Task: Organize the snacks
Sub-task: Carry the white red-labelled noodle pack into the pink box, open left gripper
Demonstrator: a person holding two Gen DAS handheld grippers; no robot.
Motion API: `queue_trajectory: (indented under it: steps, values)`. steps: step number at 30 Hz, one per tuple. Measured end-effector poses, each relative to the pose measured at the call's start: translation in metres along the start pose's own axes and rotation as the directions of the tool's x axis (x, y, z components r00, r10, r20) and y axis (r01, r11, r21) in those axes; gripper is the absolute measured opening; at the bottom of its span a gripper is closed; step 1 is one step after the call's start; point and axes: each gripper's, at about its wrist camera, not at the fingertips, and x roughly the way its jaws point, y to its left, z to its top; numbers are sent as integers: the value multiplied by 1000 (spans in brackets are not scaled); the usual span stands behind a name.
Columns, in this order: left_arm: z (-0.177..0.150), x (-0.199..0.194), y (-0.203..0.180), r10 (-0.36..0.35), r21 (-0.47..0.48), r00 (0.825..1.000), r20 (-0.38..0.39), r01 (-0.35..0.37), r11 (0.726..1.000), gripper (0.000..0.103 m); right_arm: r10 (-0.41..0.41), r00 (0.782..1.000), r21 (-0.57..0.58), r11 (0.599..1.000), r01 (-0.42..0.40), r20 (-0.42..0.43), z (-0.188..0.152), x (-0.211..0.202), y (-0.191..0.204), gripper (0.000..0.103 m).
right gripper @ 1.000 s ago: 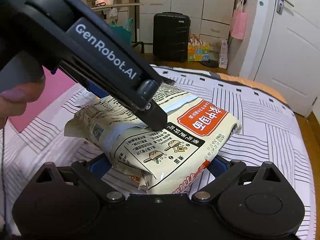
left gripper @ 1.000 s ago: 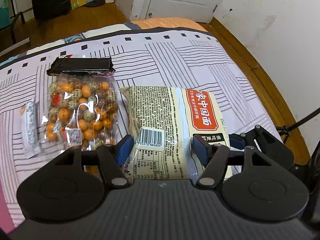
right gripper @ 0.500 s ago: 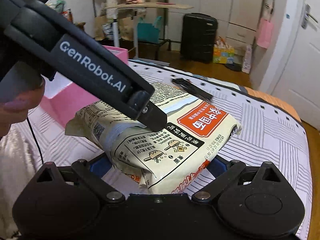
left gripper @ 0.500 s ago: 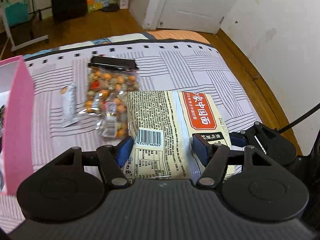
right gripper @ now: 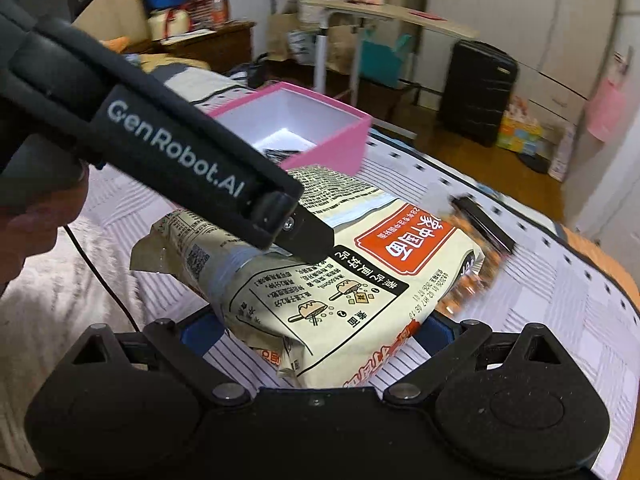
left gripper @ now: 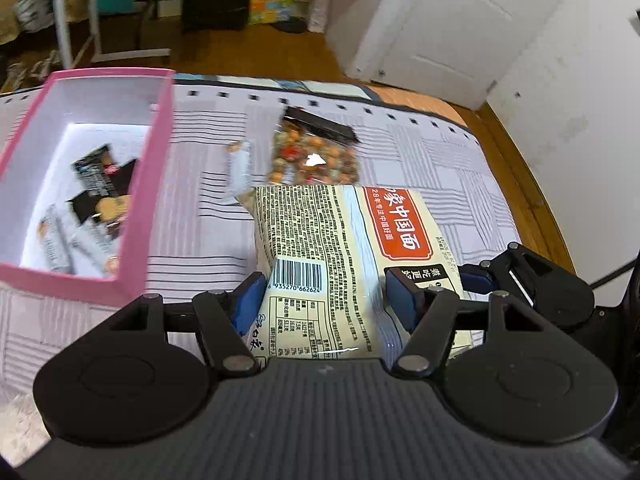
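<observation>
Cream noodle pack (left gripper: 352, 264) is clamped by both grippers, left (left gripper: 325, 300) and right (right gripper: 320, 332), above the striped bed (left gripper: 440, 160) beside a pink box (left gripper: 148, 184).

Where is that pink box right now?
In the left wrist view the pink box sits open on the striped bedspread, left of the noodle packet both grippers hold. In the right wrist view it lies just behind that packet.
</observation>
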Motion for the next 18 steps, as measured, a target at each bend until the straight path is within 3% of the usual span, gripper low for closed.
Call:
queue_trajectory:
  steps: [9,14,18]
  values:
    - [-3,-50,60,126,-103,987,101,-115,988,65,104,994,-96,990,-101,32,54,35,36,100]
    - [7,-55,100,217,-147,965,149,-195,970,65,167,984,-136,978,-158,64,86,84,43,100]
    - [21,-38,137,282,-182,940,193,-248,952,65,170,981,-180,972,-151,95,104,127,48,100]
